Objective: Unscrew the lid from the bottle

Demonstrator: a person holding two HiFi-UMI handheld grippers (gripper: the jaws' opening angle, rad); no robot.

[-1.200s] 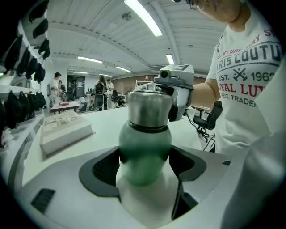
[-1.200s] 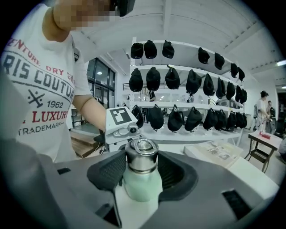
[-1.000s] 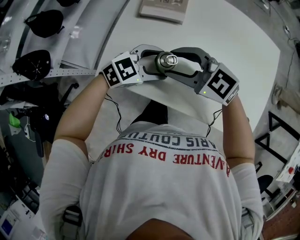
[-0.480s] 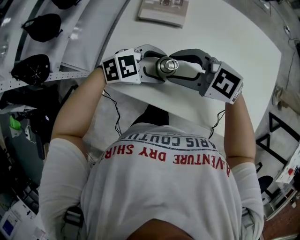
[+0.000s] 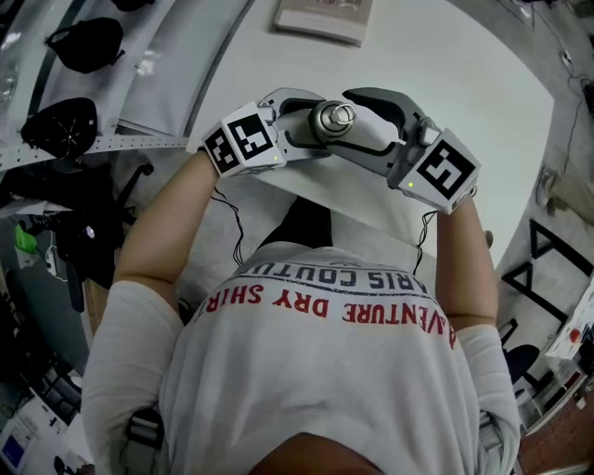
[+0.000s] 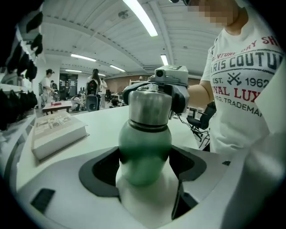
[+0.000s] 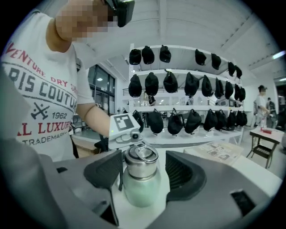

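Observation:
A small bottle with a pale green body (image 6: 145, 152) and a steel lid (image 6: 149, 105) stands upright near the front edge of the white table (image 5: 464, 65). My left gripper (image 6: 145, 163) is shut on the green body, its pads pressing both sides. In the head view the lid (image 5: 332, 119) shows from above between both grippers. My right gripper (image 7: 140, 172) straddles the lid (image 7: 140, 161), which carries a ring on top. Its jaws have just been opening and now stand apart from the lid, with a gap on each side.
A book (image 5: 320, 19) lies flat at the far side of the table, left of the bottle in the left gripper view. Shelves of black caps (image 7: 178, 85) stand beyond the table edge. The person's torso is close against the table's near edge.
The right gripper's jaws have spread wider and come off the lid. The left gripper and the bottle stay where they were.

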